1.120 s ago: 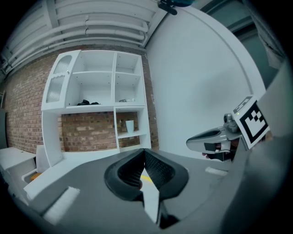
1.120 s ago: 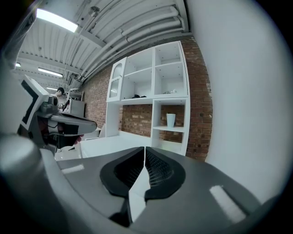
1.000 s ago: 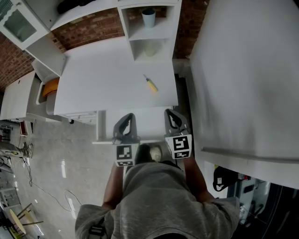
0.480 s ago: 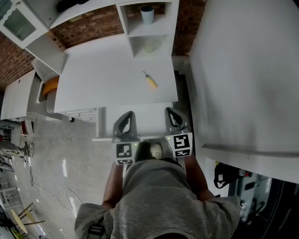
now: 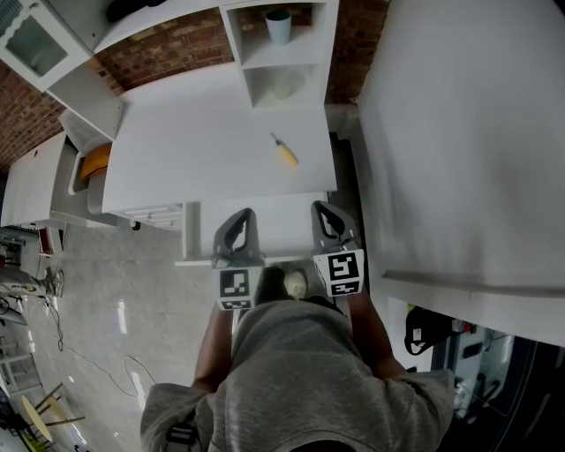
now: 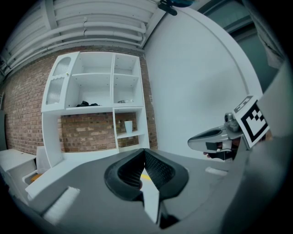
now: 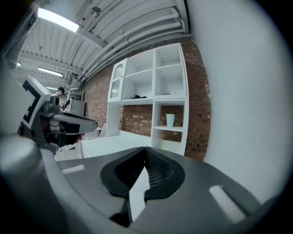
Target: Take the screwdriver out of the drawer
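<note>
The screwdriver (image 5: pixel 284 152), with a yellow handle, lies on the white desk top (image 5: pixel 203 141), near its right edge. Below the desk's front edge a white drawer (image 5: pixel 282 231) stands pulled out, and I see nothing in it. My left gripper (image 5: pixel 240 215) and right gripper (image 5: pixel 320 209) hover side by side over the drawer, both pointing toward the desk. In the left gripper view the left gripper (image 6: pixel 144 151) has its jaws together, and a yellow sliver of the screwdriver (image 6: pixel 145 175) shows behind them. The right gripper (image 7: pixel 145 149) is shut too, holding nothing.
A white shelf unit (image 5: pixel 252 53) at the desk's back holds a pale blue cup (image 5: pixel 279 26). A large white panel (image 5: pixel 468 132) stands close on the right. An orange object (image 5: pixel 95 163) sits left of the desk. Cables lie on the grey floor (image 5: pixel 88 353).
The head view shifted slightly a second ago. Both grippers, the drawer and the screwdriver keep their places.
</note>
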The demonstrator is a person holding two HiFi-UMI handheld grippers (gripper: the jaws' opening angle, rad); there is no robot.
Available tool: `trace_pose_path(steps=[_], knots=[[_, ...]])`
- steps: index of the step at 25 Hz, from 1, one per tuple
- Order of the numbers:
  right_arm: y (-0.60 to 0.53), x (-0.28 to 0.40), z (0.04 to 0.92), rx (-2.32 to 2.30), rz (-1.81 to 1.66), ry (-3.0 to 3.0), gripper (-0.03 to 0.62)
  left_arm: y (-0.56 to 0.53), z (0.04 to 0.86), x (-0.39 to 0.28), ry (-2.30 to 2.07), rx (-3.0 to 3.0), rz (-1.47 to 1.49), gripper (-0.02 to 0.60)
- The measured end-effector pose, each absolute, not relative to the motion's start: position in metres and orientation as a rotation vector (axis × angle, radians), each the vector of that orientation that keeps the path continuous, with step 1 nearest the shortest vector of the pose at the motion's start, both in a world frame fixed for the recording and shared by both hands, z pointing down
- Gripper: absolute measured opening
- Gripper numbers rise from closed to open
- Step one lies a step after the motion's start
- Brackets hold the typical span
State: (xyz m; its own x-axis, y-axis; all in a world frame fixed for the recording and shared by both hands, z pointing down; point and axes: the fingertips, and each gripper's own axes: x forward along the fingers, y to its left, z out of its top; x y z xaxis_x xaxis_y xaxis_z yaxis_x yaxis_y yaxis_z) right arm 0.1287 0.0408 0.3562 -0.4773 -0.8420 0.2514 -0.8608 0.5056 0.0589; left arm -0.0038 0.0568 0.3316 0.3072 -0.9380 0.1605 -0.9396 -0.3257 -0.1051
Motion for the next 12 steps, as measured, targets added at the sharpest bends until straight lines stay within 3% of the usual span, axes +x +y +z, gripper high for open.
trace_pose_path(steps=[12], knots=[[0.0375,0.1271,0.3572,1.445,0.104,-2.498,0.003,0.0543,0.3336,-0.0076,-1.823,2.528,0.306,0.012]])
